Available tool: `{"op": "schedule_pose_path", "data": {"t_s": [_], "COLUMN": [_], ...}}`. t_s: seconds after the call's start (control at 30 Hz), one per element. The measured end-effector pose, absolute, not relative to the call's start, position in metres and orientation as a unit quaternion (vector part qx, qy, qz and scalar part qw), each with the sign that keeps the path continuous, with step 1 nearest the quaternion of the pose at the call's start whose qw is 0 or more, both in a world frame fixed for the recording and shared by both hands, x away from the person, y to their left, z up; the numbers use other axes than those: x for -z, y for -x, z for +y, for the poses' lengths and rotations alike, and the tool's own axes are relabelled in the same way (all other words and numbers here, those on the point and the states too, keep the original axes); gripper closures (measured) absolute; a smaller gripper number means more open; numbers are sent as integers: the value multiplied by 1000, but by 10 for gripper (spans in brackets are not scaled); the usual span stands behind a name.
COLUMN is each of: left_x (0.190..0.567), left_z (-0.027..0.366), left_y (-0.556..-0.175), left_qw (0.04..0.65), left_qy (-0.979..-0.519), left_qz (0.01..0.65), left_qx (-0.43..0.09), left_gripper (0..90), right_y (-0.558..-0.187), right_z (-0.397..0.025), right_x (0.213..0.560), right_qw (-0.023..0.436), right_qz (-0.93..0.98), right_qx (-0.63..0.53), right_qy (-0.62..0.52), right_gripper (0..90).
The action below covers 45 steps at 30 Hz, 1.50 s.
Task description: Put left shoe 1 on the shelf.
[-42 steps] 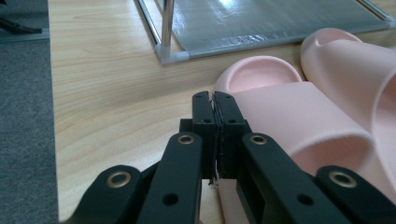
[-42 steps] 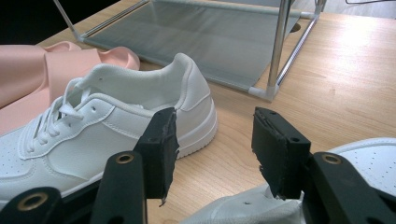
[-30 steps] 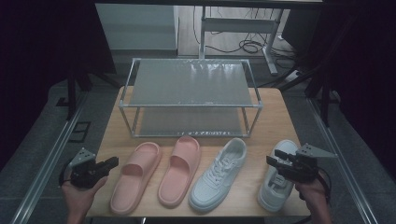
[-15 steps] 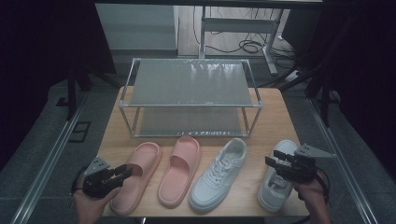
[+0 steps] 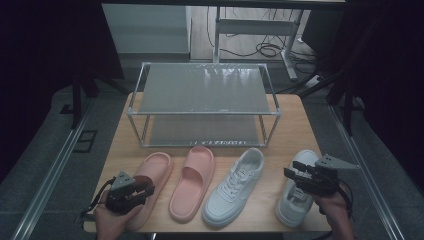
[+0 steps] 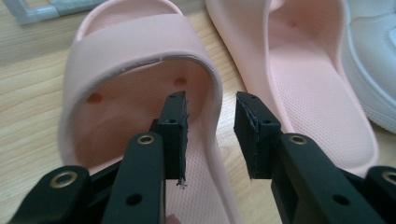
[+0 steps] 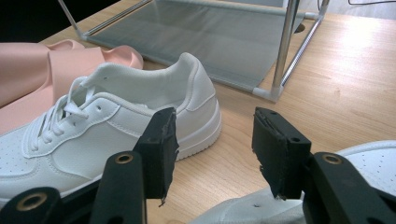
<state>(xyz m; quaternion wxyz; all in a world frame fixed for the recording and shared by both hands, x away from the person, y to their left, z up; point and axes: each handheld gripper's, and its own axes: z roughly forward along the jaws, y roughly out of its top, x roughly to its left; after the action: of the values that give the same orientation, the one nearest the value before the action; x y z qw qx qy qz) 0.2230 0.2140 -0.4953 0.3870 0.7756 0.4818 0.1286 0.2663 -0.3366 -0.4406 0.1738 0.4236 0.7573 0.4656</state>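
Two pink slippers and two white sneakers lie in a row on the wooden table. My left gripper (image 5: 144,190) is open at the heel end of the left pink slipper (image 5: 155,172). In the left gripper view its jaws straddle the side wall of that slipper (image 6: 135,51), one jaw inside and one outside, with the gripper (image 6: 210,135) clear of the wall. The right pink slipper (image 6: 303,79) lies beside it. My right gripper (image 5: 292,169) hovers open over the right white sneaker (image 5: 290,207), facing the left white sneaker (image 7: 93,135).
A metal two-shelf rack (image 5: 202,90) stands at the back of the table (image 5: 300,125), behind the shoes. Its lower shelf (image 7: 210,32) and a corner post show in the right gripper view. The table's front edge is close to both hands.
My left gripper has moved right from the table's left edge onto the heel of the left pink slipper. The right gripper has barely shifted.
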Motion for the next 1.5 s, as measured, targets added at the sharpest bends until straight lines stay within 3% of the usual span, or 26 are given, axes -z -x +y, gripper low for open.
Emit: {"op": "schedule_pose_path", "data": {"t_s": [0.37,0.6,0.83,1.5], "left_x": [507,511,507,484], "left_z": [197,194,196,196], "left_y": [-238,-243,-243,-255], "left_qw": [357,347,347,374], "left_qy": [-792,-799,-795,-780], "left_qz": [476,470,471,469], "left_qx": [-137,-144,-162,-179], "left_gripper": [679,785,836,842], "right_y": [-266,-266,-266,-266], "right_z": [-337,-337,-338,-339], "right_x": [440,441,440,440], "right_qw": [174,174,174,175], "right_qz": [758,758,758,756], "right_qx": [-465,-464,-464,-465], "right_qy": [-423,-424,-425,-425], "right_gripper": [501,501,501,502]}}
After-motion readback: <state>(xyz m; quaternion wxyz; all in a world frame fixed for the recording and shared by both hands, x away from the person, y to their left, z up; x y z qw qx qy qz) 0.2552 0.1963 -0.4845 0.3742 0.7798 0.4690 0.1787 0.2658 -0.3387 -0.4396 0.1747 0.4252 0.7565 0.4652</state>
